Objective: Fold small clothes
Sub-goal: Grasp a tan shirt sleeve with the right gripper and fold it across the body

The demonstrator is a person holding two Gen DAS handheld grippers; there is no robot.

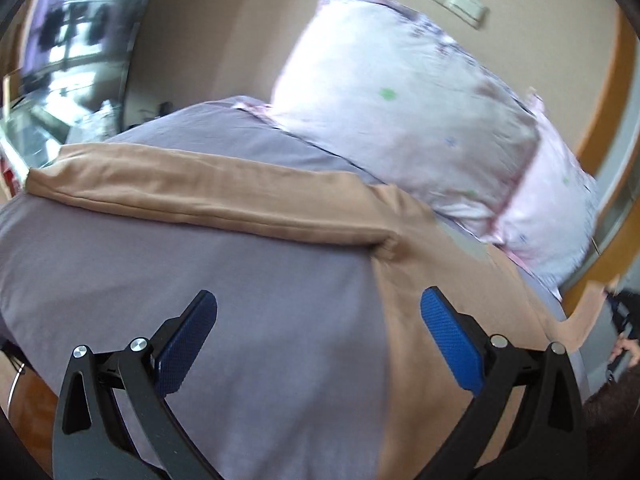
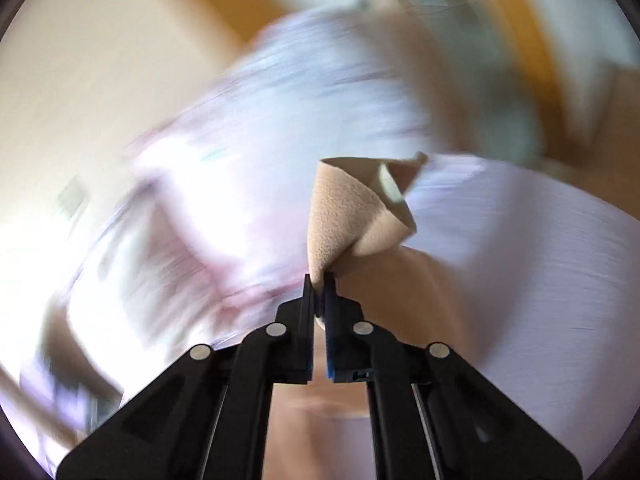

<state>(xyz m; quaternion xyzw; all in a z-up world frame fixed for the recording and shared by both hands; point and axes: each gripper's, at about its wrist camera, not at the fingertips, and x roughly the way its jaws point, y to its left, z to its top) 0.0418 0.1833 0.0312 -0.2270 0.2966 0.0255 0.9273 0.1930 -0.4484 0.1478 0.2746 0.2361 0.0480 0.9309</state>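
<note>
Tan, soft stretch fabric is what you are handling: the tan garment (image 1: 208,196) is lying across the grey-lilac bed sheet (image 1: 256,320), with one long part running sideways and another part coming down toward your left claw (image 1: 318,306). Your left claw is standing wide open, its blue textured pads (image 1: 448,340) well apart, one over the sheet and one over the tan cloth, holding nothing. Your right claw (image 2: 319,280) is pressing closed on a corner of the tan garment (image 2: 344,216), and this corner is sticking up above the fingertips in a curled cone. Behind it, the pale pink flowered pillows (image 1: 400,100) are resting against the beige wall (image 1: 224,40); the right view is blurred.
</note>
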